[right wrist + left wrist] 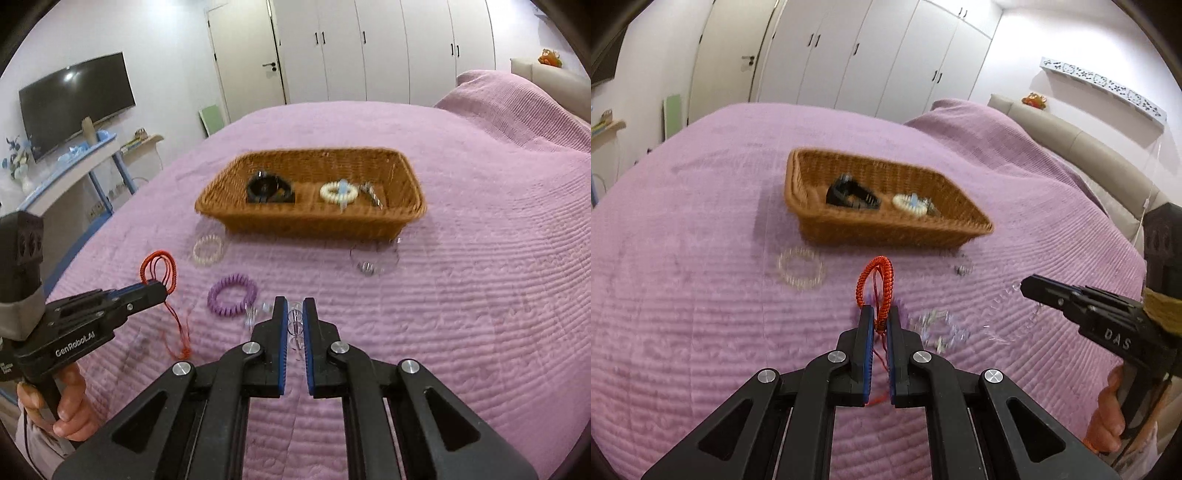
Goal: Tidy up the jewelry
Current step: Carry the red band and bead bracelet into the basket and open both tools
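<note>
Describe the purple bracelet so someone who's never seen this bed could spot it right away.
Start at the wicker basket on the pink bedspread. On the open cover in front of it lies the purple bracelet, flat, near the tip of the right gripper. It is a solid lilac coil, unlike the pale beaded bracelet nearer the basket and the red cord bracelet gripped by the left gripper.

The left gripper (157, 290) body carries the white marking "GenRobot.AI". The right gripper (1028, 284) body carries the white letters "DAS".
</note>
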Tool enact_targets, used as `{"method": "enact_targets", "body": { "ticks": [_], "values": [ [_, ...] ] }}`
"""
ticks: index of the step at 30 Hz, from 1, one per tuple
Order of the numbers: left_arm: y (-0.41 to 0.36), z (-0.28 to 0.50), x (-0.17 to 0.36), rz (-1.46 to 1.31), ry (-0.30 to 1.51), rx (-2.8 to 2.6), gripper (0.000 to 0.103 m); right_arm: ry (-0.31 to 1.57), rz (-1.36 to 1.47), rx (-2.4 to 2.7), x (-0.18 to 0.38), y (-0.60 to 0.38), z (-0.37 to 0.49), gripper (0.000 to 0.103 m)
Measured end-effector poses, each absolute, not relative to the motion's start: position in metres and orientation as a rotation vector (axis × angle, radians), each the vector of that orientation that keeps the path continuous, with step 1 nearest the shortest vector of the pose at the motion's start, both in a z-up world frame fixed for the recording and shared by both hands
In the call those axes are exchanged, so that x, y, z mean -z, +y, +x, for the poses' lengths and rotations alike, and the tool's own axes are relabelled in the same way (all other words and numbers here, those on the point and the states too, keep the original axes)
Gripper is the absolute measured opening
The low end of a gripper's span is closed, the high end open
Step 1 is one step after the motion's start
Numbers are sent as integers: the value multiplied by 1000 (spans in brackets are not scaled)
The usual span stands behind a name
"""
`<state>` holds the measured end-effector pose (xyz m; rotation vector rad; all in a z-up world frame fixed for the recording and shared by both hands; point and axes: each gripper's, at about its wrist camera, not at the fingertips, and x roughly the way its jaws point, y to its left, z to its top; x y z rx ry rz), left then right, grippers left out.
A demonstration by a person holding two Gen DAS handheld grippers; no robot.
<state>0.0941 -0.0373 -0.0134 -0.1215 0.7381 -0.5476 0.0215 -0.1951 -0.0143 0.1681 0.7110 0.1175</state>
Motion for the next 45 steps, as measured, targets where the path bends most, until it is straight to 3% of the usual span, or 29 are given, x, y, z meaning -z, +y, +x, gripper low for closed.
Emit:
{"method": "enact_targets", "body": {
  "ticks": [17,24,31,41,43,44,45],
  "values": [
    [-64,200,-61,-204,650,654,6,601,241,-98,-44,-235,127,10],
    [-85,241,-54,-220,659,619,6,638,286,-87,-28,-244,175,10],
    [-112,283,-13,-271,764,568,6,716,268,-66,3,-248,216,10],
    [-127,290,9,-263,810,579,6,757,262,-30,25,-260,230,10],
    [-130,285,6,-255,810,590,15,751,256,-30,23,-259,230,10],
    [-131,282,4,-246,807,602,28,748,251,-30,22,-258,228,14],
    [-132,282,1,-238,799,609,47,744,246,-25,20,-257,224,23]
  ]
}}
